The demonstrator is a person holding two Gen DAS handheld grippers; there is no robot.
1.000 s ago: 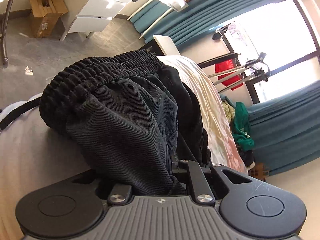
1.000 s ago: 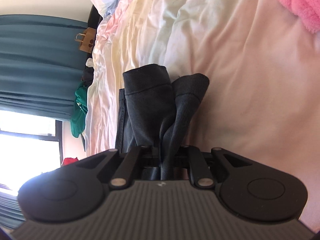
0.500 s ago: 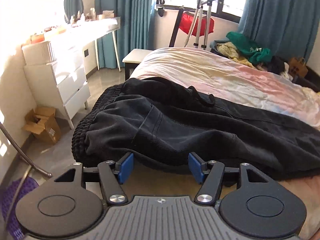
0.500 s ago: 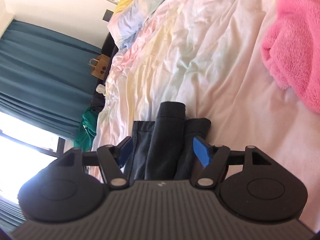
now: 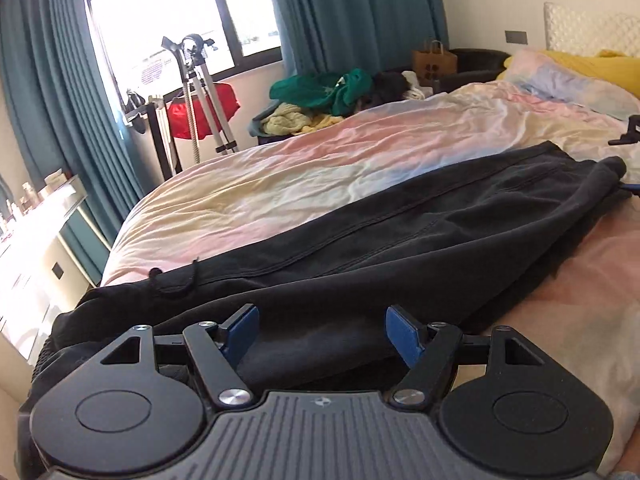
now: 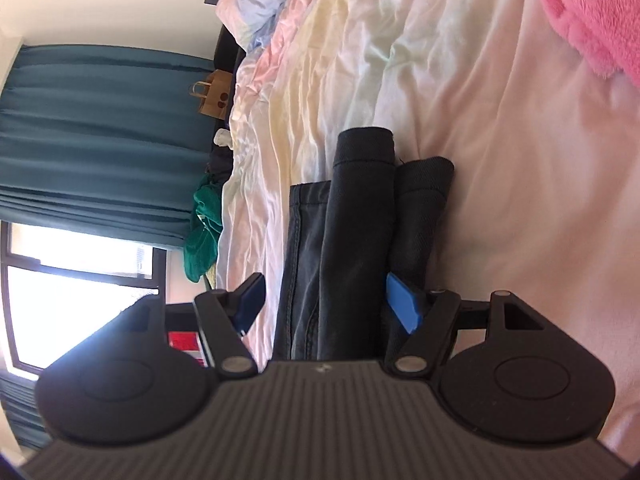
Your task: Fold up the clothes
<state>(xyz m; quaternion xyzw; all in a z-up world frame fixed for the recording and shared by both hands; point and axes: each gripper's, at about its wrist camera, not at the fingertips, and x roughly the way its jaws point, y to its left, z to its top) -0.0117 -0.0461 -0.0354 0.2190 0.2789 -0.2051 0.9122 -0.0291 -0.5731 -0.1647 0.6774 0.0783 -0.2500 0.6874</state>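
A pair of black trousers (image 5: pixel 400 240) lies stretched along the pastel bedspread (image 5: pixel 280 176), folded lengthwise, waistband near me and leg ends far right. My left gripper (image 5: pixel 322 334) is open just in front of the waist end, blue pads (image 5: pixel 240 332) apart, holding nothing. In the right wrist view the leg cuffs (image 6: pixel 360 208) lie between my right gripper's (image 6: pixel 326 300) open jaws, blue pads (image 6: pixel 404 306) apart, not clamping the cloth.
A pink fluffy item (image 6: pixel 592 12) lies on the bed beyond the cuffs. Pillows (image 5: pixel 572 76) sit at the headboard. A clothes pile (image 5: pixel 320 96), paper bag (image 5: pixel 434 62), steamer stand (image 5: pixel 196 92) and teal curtains (image 5: pixel 360 12) line the window side.
Both grippers opened and let go of the trousers. The trousers were laid flat along the bed. The left gripper swung round to look along the bed.
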